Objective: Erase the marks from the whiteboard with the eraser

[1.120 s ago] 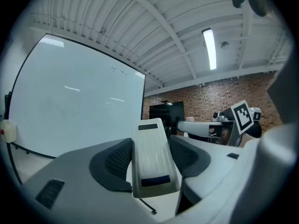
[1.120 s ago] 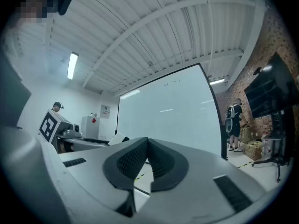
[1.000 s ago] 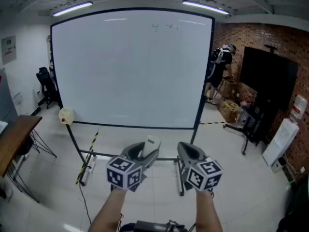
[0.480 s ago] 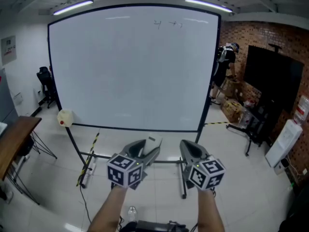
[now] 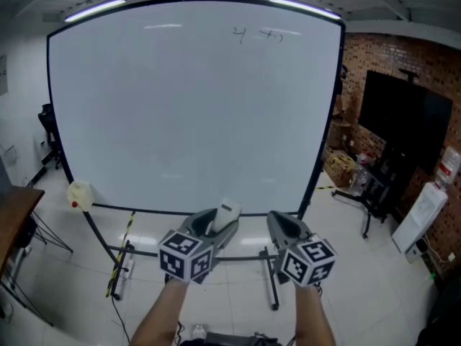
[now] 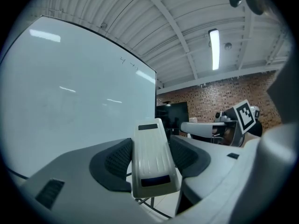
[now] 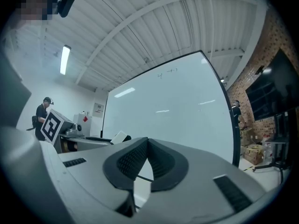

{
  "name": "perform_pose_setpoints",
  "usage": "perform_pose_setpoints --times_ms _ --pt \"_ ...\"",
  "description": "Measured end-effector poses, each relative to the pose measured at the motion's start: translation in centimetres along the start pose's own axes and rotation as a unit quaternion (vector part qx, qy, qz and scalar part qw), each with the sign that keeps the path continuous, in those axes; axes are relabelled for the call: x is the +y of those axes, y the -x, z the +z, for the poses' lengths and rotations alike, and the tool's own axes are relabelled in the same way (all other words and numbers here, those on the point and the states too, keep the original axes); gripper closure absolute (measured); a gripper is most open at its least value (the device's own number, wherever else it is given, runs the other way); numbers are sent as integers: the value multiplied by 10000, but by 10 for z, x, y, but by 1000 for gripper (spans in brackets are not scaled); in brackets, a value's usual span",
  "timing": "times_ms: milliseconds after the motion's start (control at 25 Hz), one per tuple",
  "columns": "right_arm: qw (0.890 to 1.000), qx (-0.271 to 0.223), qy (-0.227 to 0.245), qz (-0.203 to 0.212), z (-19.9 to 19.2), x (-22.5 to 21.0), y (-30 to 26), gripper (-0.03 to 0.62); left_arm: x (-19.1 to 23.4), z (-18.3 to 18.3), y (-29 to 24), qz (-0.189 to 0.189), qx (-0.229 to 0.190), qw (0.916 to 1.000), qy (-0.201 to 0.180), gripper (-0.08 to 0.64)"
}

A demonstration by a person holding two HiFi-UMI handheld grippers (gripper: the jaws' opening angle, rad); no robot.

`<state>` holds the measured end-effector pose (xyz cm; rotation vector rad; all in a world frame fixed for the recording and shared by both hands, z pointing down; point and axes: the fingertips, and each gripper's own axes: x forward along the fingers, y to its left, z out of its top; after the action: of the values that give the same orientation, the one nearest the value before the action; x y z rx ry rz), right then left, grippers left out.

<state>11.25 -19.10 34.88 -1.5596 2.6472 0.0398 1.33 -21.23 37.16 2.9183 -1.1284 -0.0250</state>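
Note:
A large whiteboard (image 5: 194, 99) on a black stand fills the head view. Small dark marks (image 5: 257, 34) sit near its top right; they also show as marks (image 7: 167, 73) in the right gripper view and marks (image 6: 127, 62) in the left gripper view. My left gripper (image 5: 215, 225) is shut on a white eraser (image 5: 226, 213), held low in front of the board. In the left gripper view the eraser (image 6: 152, 160) stands between the dark pads. My right gripper (image 5: 277, 223) is beside it, shut with nothing in it, its pads (image 7: 147, 164) meeting at the tips.
A brick wall with a dark screen (image 5: 396, 117) stands at the right, with a white dispenser (image 5: 421, 211) and boxes (image 5: 344, 168) below. A yellowish ball (image 5: 79, 193) hangs at the board's lower left. A wooden table (image 5: 13, 211) is at the left edge.
The whiteboard has grown larger in the head view and I am closer to it. Both grippers keep the same pose, the eraser still held in the left one.

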Motion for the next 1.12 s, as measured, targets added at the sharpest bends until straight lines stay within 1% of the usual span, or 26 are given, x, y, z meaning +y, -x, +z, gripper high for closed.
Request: perform_pose_setpoints --times_ms 360,480,600,840,960,1120 --pt "9992 -70 136 -357 14 -8 -71 597 66 27 -31 -428 -148 9989 -151 298" --pt "9987 -55 160 -491 19 -8 -90 597 83 34 -40 -578 -144 9980 -189 298" --pt "9983 -35 221 -533 22 -6 -104 597 95 42 -49 -665 -210 9973 -229 298" --pt "9979 -25 281 -589 28 -15 -121 597 106 51 -63 -670 -281 9971 -223 298" --pt "9980 -24 308 -560 29 -25 -129 597 110 53 -70 -548 -323 9977 -223 298" --pt "9991 -51 280 -329 29 -36 -138 597 115 53 -81 -278 -328 9987 -265 298"
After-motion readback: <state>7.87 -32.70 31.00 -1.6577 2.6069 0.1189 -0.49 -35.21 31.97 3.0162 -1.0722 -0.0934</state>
